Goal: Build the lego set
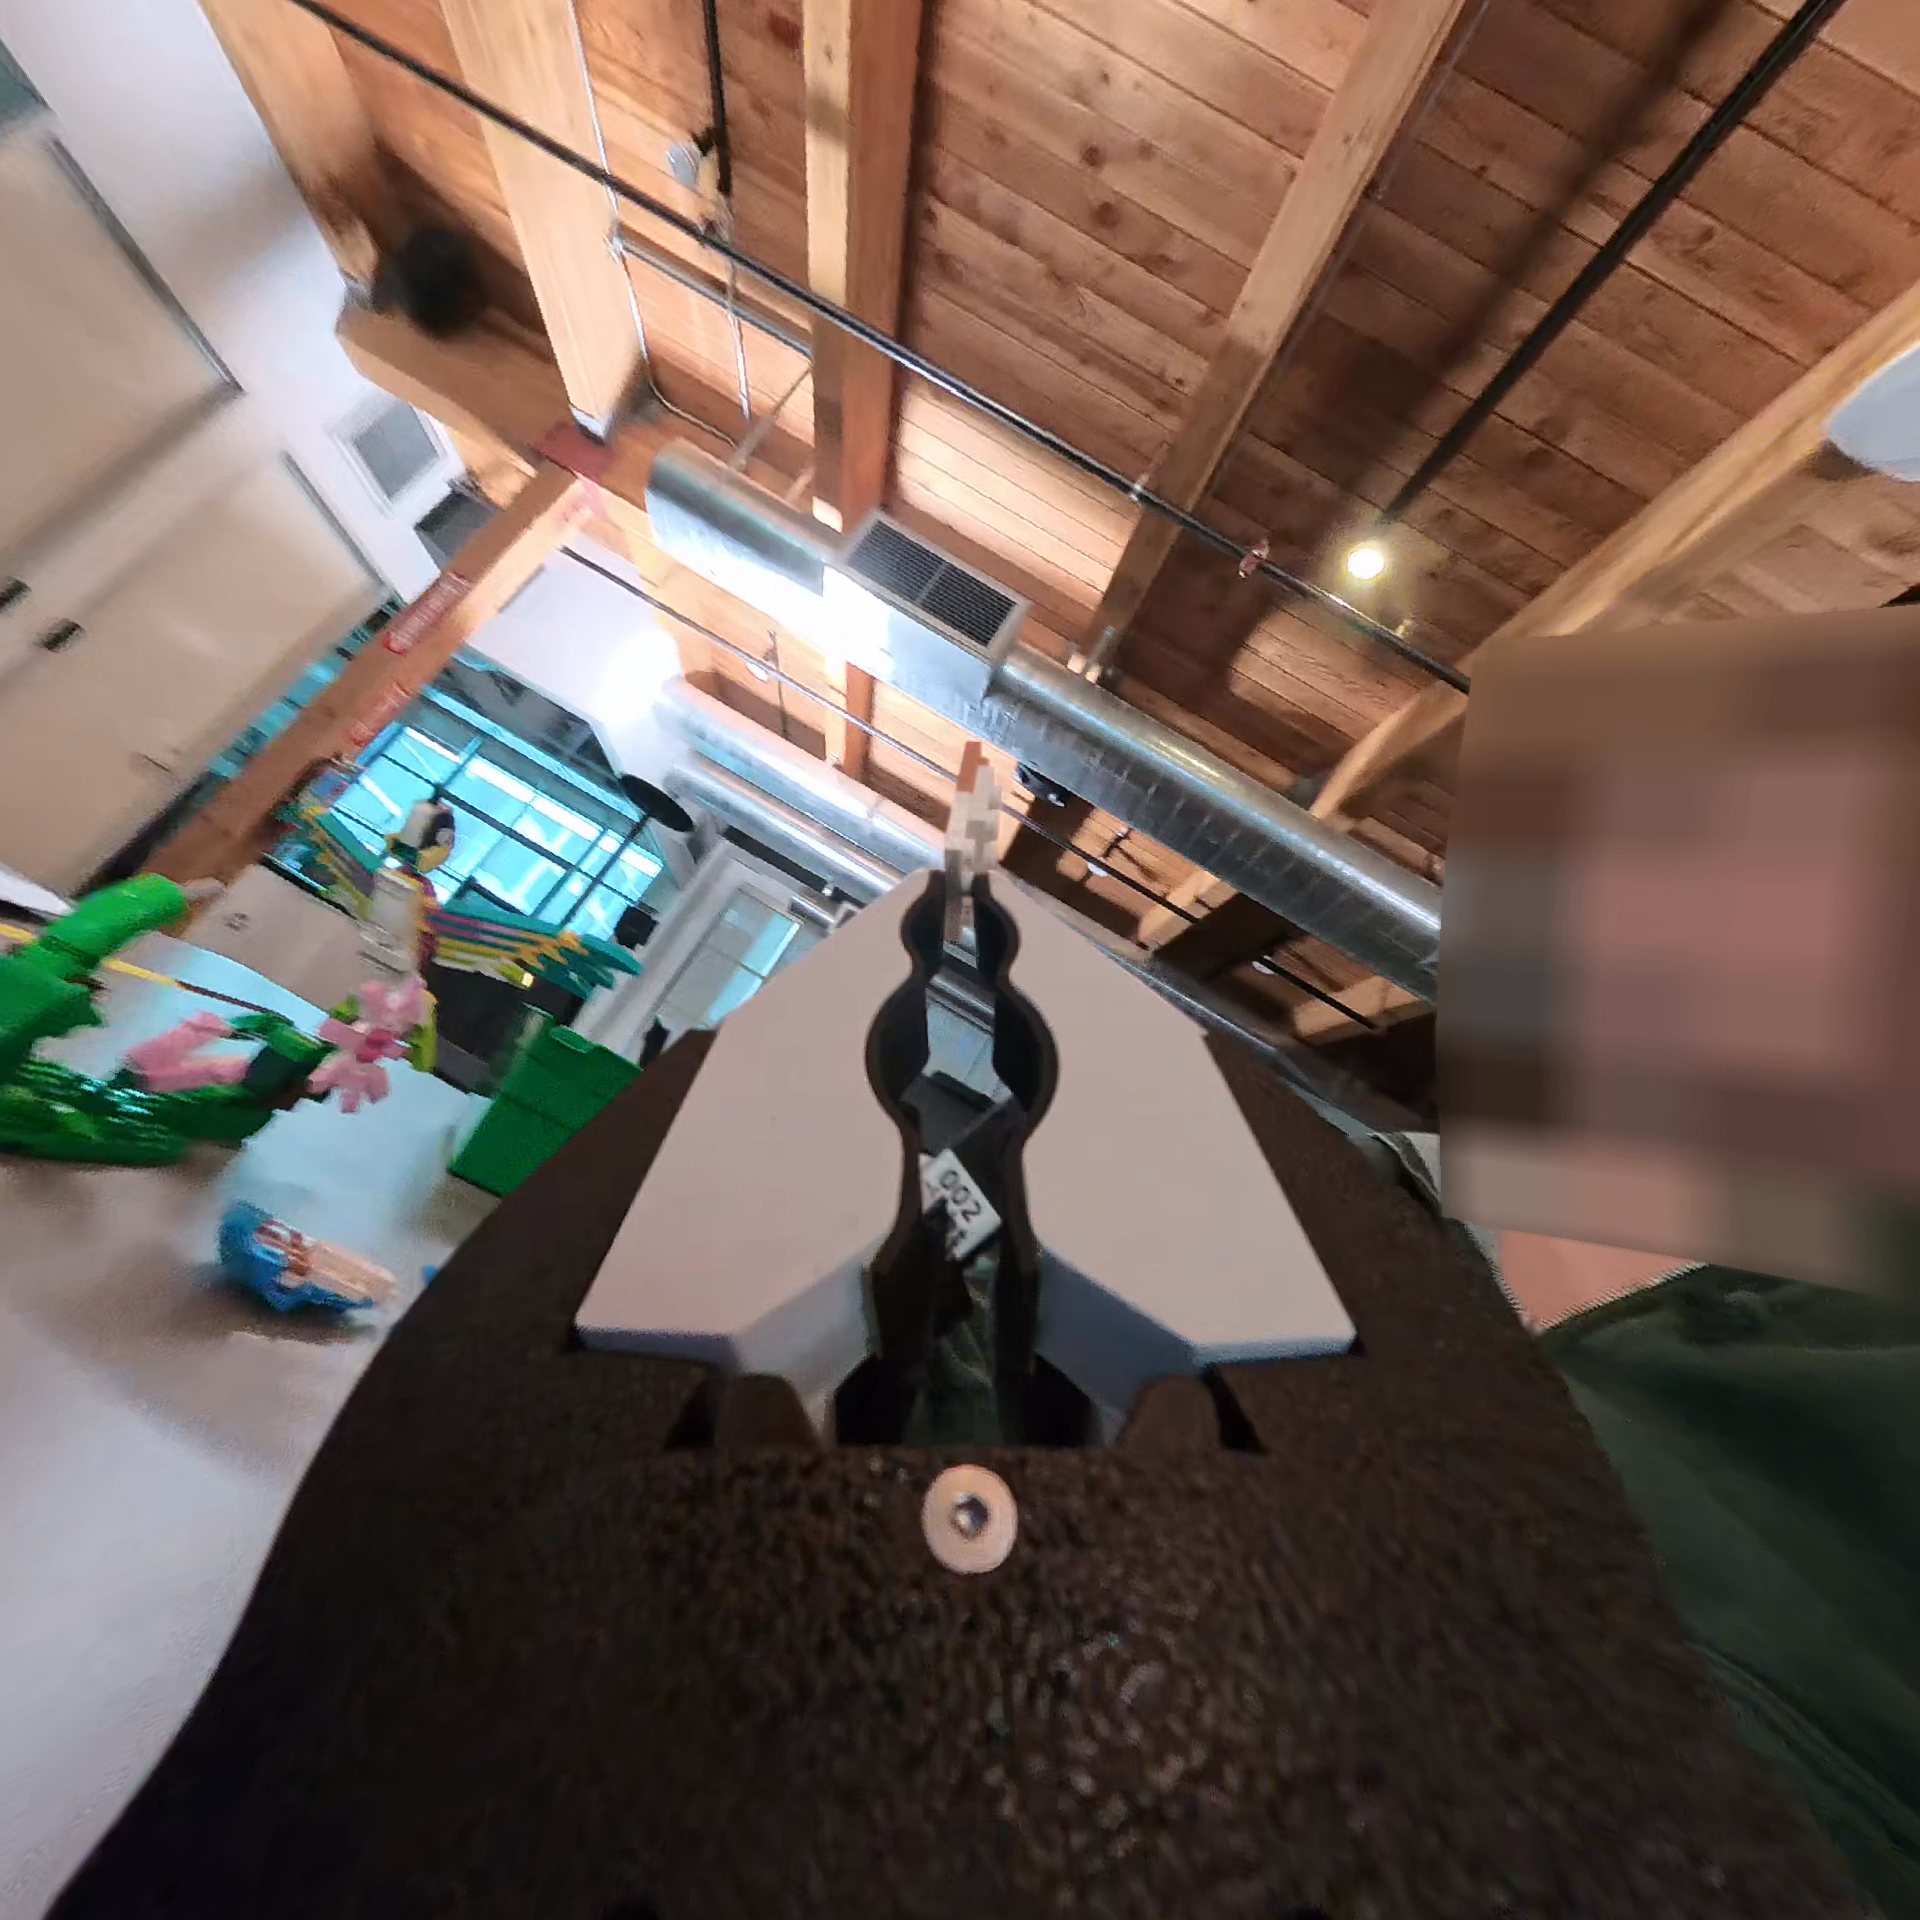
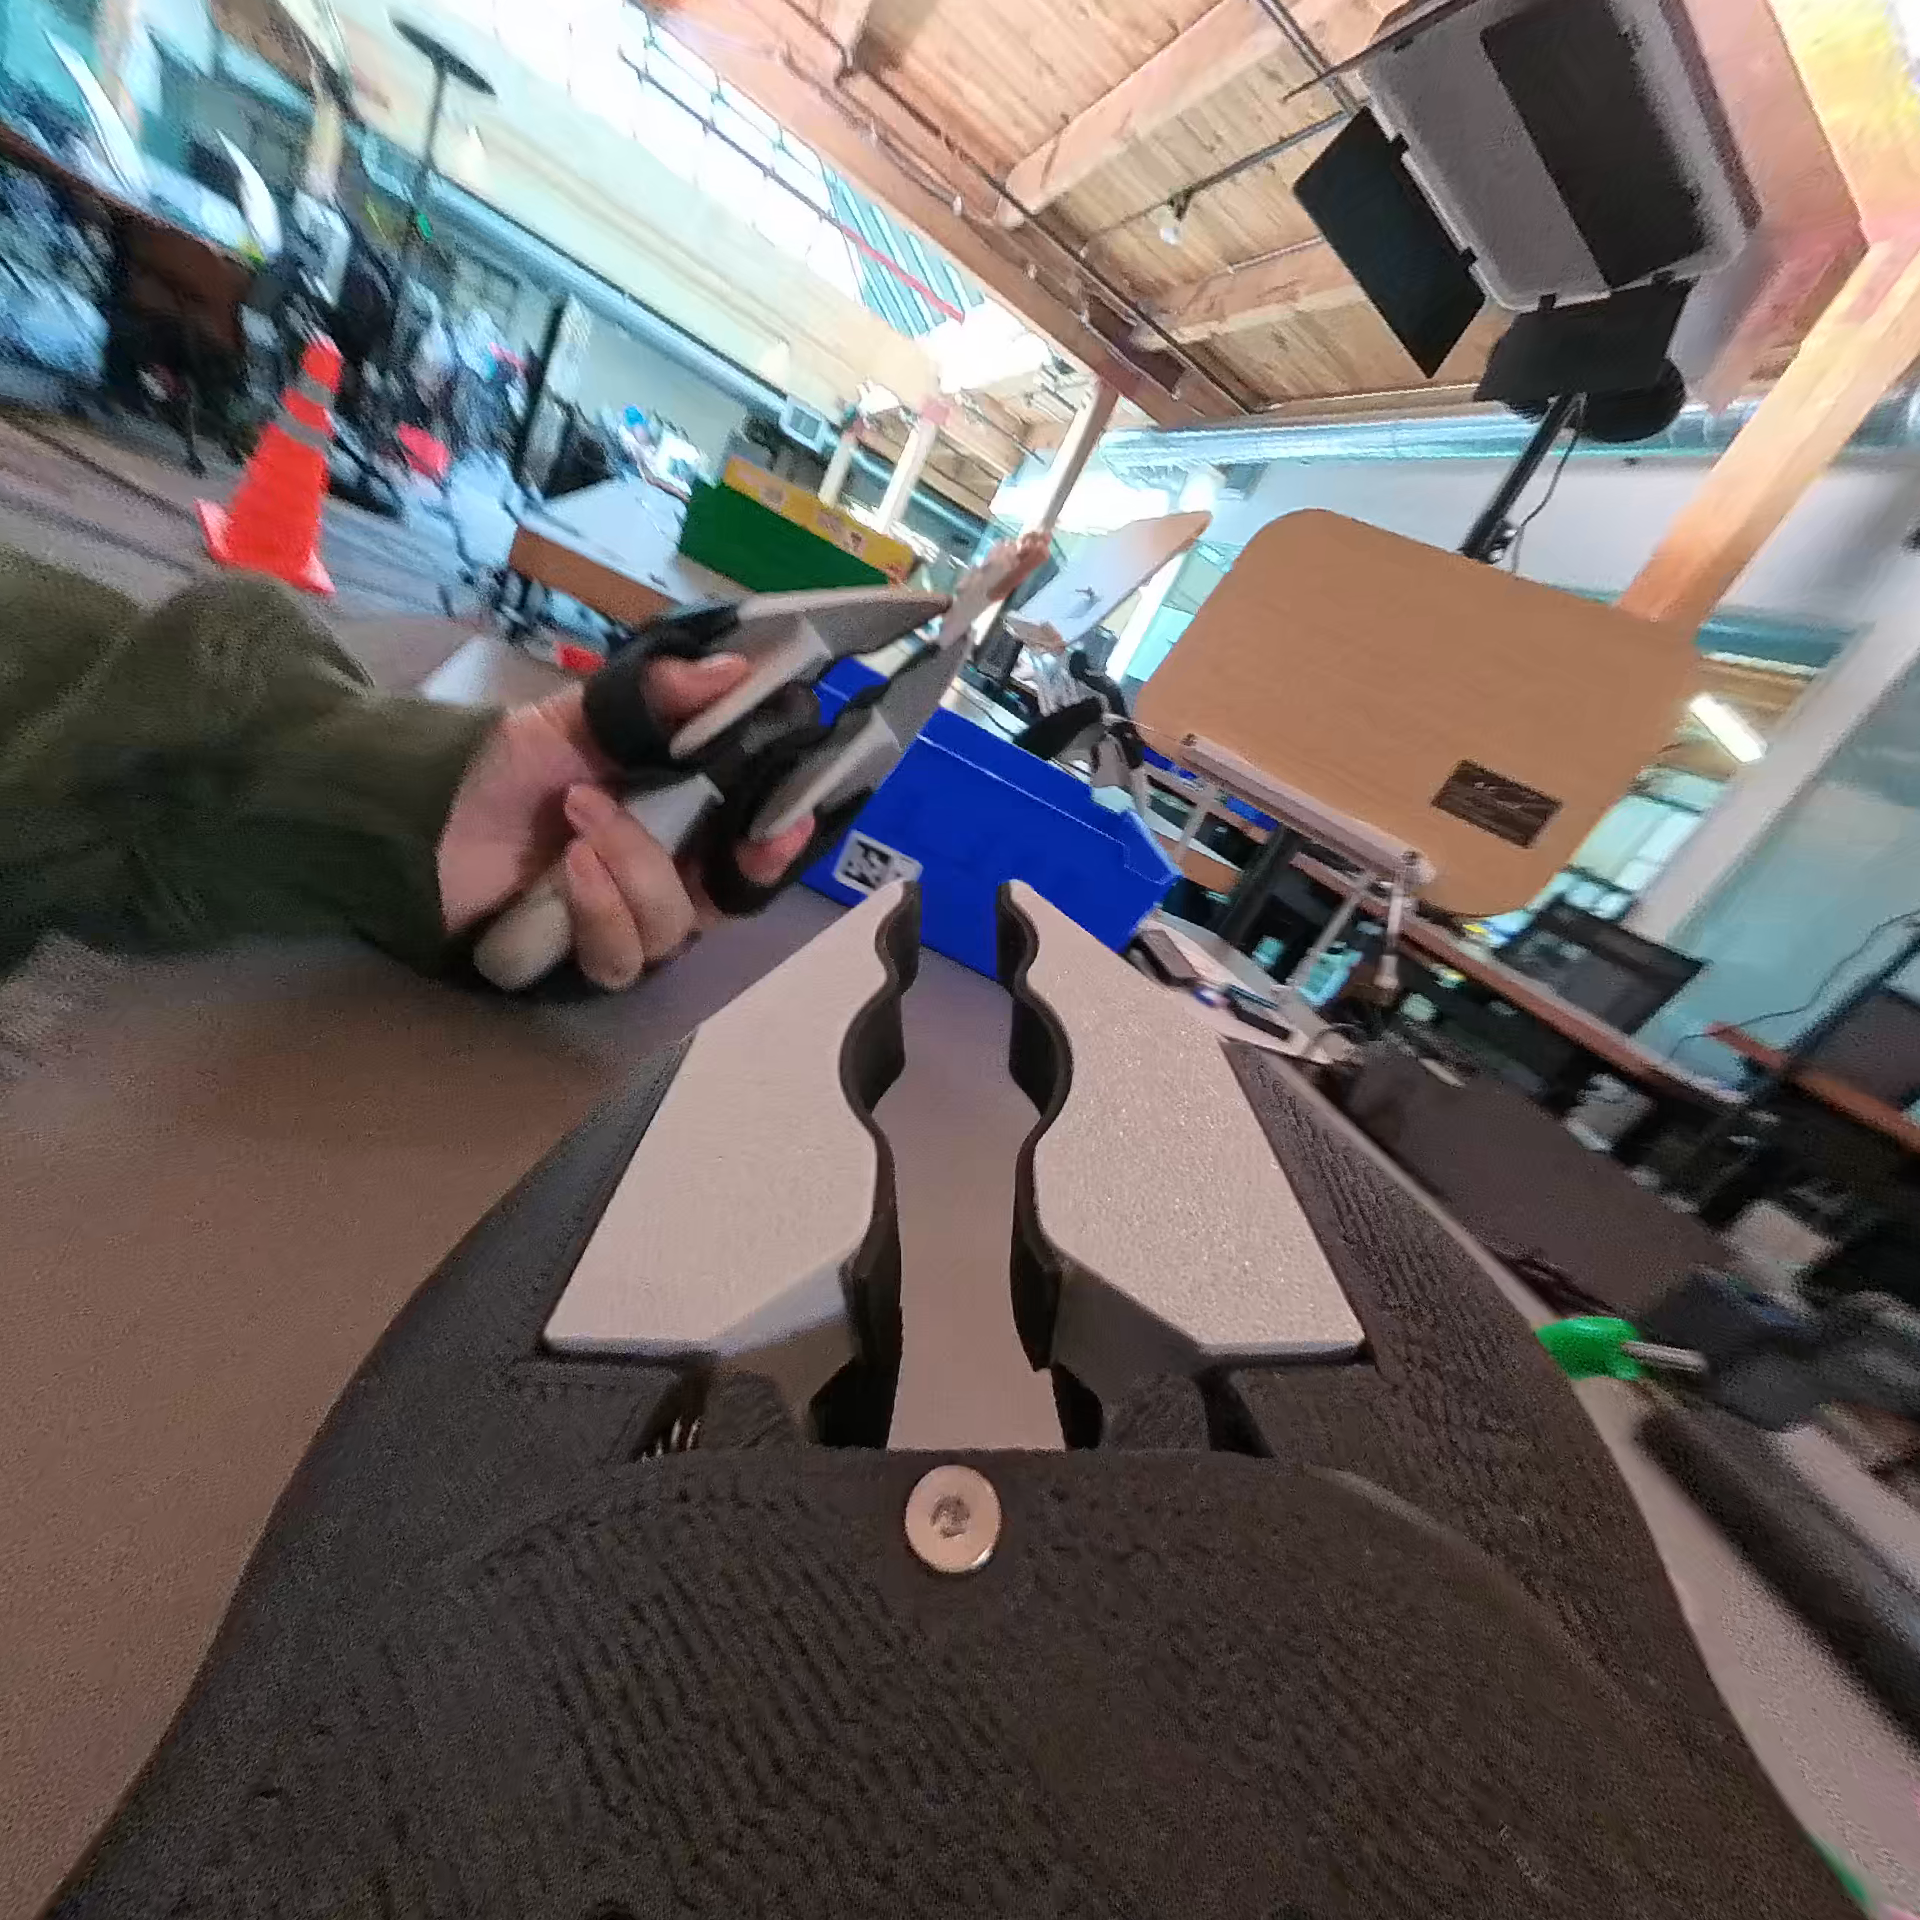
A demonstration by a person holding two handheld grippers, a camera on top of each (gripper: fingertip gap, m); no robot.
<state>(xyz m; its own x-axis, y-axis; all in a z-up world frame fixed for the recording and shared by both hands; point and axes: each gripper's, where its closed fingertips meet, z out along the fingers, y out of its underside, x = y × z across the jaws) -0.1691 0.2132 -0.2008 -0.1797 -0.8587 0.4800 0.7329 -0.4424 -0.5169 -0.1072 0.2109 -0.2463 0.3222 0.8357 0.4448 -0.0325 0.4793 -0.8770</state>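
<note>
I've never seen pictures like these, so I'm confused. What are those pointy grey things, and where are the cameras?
A person holds a pinching tool in each hand; each carries a camera looking along its fingers. The left wrist view tilts up toward a wooden ceiling: the left tool is shut on a small pale brick piece. On the table are a green brick plant and a blue packet. The right wrist view shows the right tool open and empty, and beyond it a hand holding the left tool.

two grippers (image 1: 961, 894) (image 2: 958, 904) — one blue bin (image 2: 997, 821), one orange cone (image 2: 281, 488).
</note>
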